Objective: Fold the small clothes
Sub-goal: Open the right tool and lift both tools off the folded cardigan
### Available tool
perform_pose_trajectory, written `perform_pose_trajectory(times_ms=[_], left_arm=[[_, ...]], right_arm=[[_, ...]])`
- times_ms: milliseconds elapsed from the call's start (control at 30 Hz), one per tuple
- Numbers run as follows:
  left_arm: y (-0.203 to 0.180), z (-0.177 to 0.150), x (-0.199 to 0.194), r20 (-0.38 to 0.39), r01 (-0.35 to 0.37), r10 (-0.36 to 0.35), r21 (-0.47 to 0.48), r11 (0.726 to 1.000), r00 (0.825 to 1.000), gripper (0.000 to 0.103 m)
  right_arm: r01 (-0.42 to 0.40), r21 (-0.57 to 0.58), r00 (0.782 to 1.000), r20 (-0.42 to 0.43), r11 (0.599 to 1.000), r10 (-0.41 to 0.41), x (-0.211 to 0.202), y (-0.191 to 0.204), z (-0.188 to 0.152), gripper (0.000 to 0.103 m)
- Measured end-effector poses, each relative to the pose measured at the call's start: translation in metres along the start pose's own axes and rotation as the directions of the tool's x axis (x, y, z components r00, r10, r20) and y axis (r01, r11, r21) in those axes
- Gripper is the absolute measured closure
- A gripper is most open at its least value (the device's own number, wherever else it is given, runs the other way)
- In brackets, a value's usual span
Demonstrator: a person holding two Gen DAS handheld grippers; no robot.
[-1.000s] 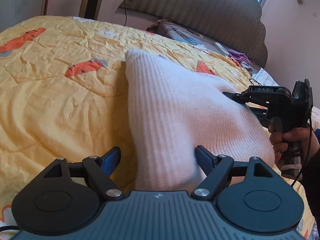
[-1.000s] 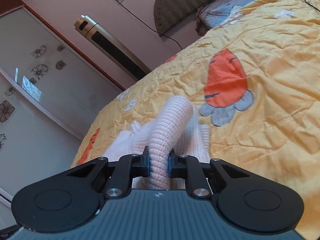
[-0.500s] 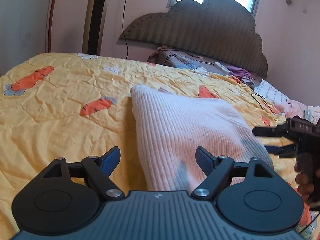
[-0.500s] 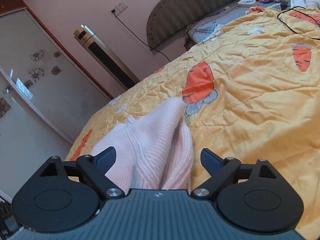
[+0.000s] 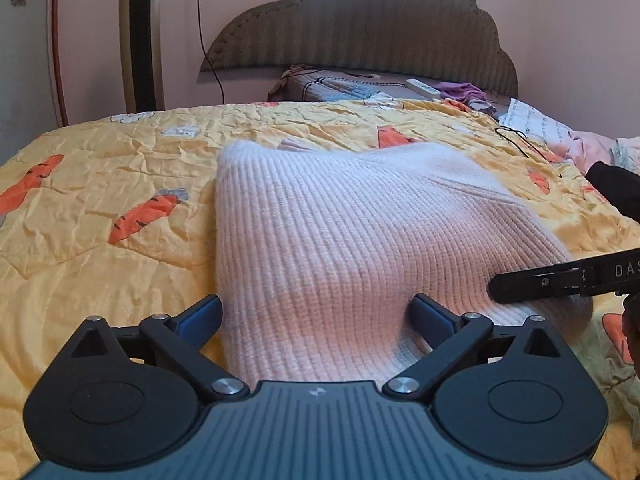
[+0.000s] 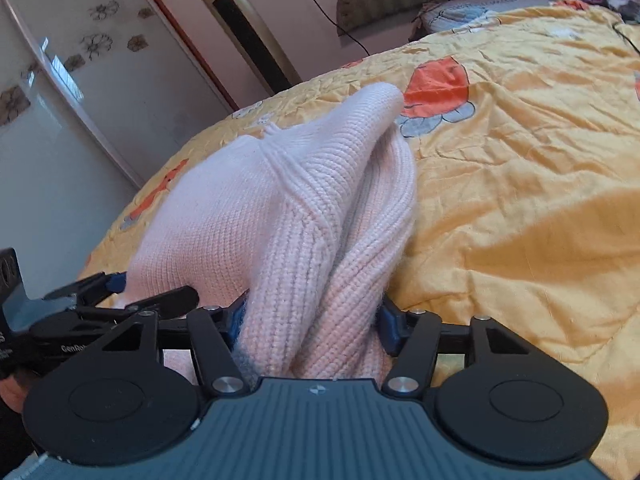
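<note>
A pale pink ribbed knit garment (image 5: 344, 240) lies folded on the yellow carrot-print quilt (image 5: 100, 184). My left gripper (image 5: 316, 316) is open, its blue-padded jaws spread on either side of the garment's near edge. The right gripper shows at that view's right edge (image 5: 560, 280), beside the garment's right corner. In the right wrist view the garment (image 6: 280, 208) bulges up in thick folds between the jaws of my right gripper (image 6: 312, 322), which are partly open around it without pinching it. The left gripper (image 6: 100, 300) shows at the left there.
A padded headboard (image 5: 360, 28) and pillows with a purple cloth (image 5: 460, 90) and a remote stand at the bed's far end. A tower fan (image 5: 138, 36) and a wardrobe (image 6: 60, 80) stand to the left. A black cable (image 5: 520, 140) lies on the quilt at right.
My right gripper opened and let go of the garment fold, then narrowed around it. My left gripper stayed open. Both pulled back toward the near edge, and the garment settled flatter on the quilt.
</note>
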State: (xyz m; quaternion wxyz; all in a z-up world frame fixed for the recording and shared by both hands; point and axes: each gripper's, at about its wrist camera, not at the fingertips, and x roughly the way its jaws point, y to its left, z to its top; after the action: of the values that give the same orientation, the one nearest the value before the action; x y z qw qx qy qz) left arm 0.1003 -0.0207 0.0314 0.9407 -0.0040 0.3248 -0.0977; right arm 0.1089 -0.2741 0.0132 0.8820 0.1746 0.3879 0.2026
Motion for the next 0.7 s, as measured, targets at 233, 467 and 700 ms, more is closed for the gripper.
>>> perform_pose_trajectory(times_ms=[233, 467, 700], left_arm=[[0.017, 0.060, -0.038, 0.274, 0.010, -0.004, -0.020, 1.000, 0.962, 0.002], [0.010, 0.107, 0.095, -0.052, 0.030, -0.033, -0.065, 0.997, 0.998, 0.003], [0.039, 0.092, 0.136, -0.139, 0.059, -0.084, -0.179, 0.982, 0.987, 0.000]], right_arm=[[0.008, 0.049, 0.977, 0.214, 0.999, -0.018, -0.050, 0.010, 0.050, 0.031], [-0.286, 0.313, 0.945, 0.251, 0.906, 0.212, 0.023, 0.003, 0.133, 0.010], [-0.060, 0.337, 0.995, 0.093, 0.940, 0.030, 0.098, -0.024, 0.121, 0.042]])
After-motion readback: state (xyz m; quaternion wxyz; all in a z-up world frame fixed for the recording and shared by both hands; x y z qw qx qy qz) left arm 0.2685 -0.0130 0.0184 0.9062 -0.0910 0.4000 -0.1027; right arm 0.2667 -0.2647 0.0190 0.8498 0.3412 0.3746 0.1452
